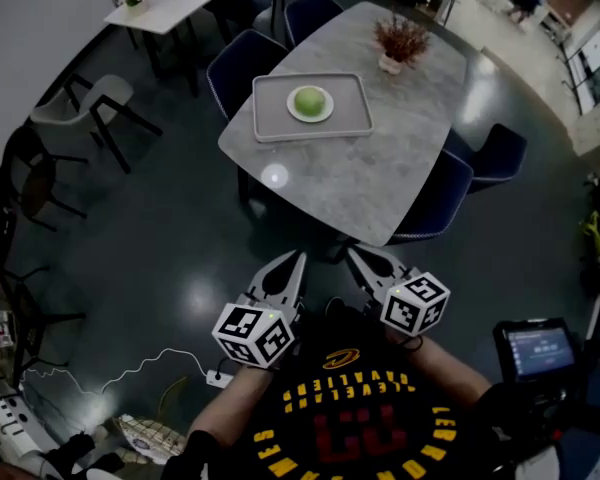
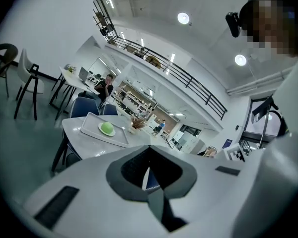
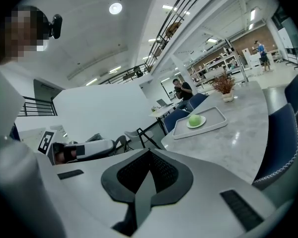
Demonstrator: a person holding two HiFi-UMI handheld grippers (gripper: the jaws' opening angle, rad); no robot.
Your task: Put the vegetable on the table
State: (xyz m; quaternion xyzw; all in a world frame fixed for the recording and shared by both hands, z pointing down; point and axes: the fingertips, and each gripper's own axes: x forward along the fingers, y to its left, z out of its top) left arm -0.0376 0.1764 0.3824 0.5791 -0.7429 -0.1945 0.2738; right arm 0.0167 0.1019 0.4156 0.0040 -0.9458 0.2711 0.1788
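So, with the left gripper (image 1: 292,265) and right gripper (image 1: 361,260) both pressed together, empty, well short of the table (image 1: 370,168), the round green vegetable (image 1: 309,100) on its plate (image 1: 292,114) in the tray (image 1: 270,123) may roll away if later pinched off-centre

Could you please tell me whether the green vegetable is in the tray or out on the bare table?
In the tray: the vegetable sits on a small plate inside the tray, not on the bare table.
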